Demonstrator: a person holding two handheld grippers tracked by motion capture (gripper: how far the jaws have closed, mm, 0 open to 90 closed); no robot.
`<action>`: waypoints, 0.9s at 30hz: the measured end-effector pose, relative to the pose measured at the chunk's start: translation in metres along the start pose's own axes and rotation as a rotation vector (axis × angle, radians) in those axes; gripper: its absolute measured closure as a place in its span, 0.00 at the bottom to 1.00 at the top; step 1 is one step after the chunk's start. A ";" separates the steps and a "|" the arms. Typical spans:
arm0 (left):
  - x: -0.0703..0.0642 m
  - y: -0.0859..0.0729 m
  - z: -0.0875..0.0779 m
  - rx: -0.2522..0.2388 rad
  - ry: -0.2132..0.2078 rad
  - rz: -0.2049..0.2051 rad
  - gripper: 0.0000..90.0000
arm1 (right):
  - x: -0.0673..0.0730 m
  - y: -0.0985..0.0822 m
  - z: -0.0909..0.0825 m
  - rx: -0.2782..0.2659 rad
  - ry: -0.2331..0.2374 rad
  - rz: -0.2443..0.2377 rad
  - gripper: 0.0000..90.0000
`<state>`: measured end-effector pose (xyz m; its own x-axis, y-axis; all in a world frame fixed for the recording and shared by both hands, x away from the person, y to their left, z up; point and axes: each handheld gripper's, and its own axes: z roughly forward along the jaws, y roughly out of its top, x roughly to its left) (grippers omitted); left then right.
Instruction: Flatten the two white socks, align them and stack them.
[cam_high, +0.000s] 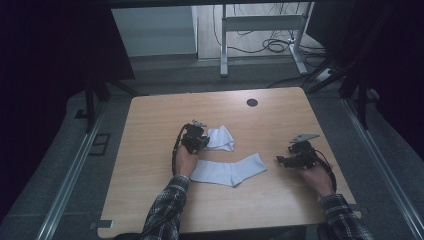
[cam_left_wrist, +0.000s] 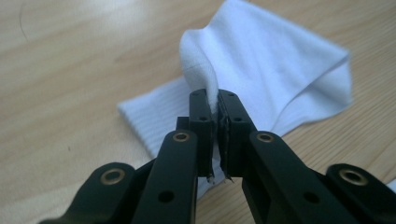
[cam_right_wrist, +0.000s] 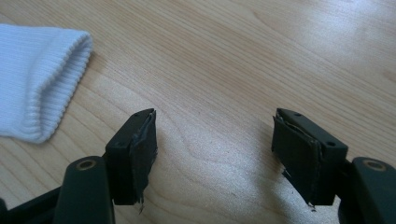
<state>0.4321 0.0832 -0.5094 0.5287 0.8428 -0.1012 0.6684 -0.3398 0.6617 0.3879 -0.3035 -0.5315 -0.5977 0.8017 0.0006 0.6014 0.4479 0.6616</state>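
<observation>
- Left hand-held gripper (cam_left_wrist: 215, 122): jaws clamped on a pinch of the folded sock (cam_left_wrist: 280, 74); fabric bunches up between the pads. In the high view it sits mid-desk (cam_high: 196, 137), sock (cam_high: 220, 138) just to its right.
- Right hand-held gripper (cam_right_wrist: 215, 154): jaws apart, nothing between them, over bare desk (cam_right_wrist: 243, 56). High view has it near the right edge (cam_high: 285, 161).
- 2nd sock (cam_high: 231, 171): flat on the desk between the 2 grippers, ribbed cuff (cam_right_wrist: 56, 79) toward the right one, near but not touching.
- Handling, my read: light, limp knit, no stiffness. It will drape and stretch, not slide rigid. Thin pinch can slip out.
- Best hold: the ribbed cuff, thicker, doubled edge. Grab both layers.
</observation>
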 end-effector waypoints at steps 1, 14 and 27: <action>-0.001 0.004 -0.002 -0.007 0.000 0.004 0.95 | 0.000 0.000 0.000 -0.001 0.000 0.001 0.34; -0.046 0.088 -0.035 -0.121 -0.028 0.101 0.95 | 0.000 -0.001 0.001 -0.007 0.004 -0.003 0.33; -0.096 0.157 -0.095 -0.282 -0.033 0.198 0.95 | 0.001 -0.001 0.001 -0.011 0.005 -0.009 0.32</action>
<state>0.4369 -0.0112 -0.3256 0.6534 0.7565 0.0282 0.3832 -0.3626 0.8495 0.3872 -0.3033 -0.5329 -0.6058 0.7957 -0.0015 0.5901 0.4506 0.6699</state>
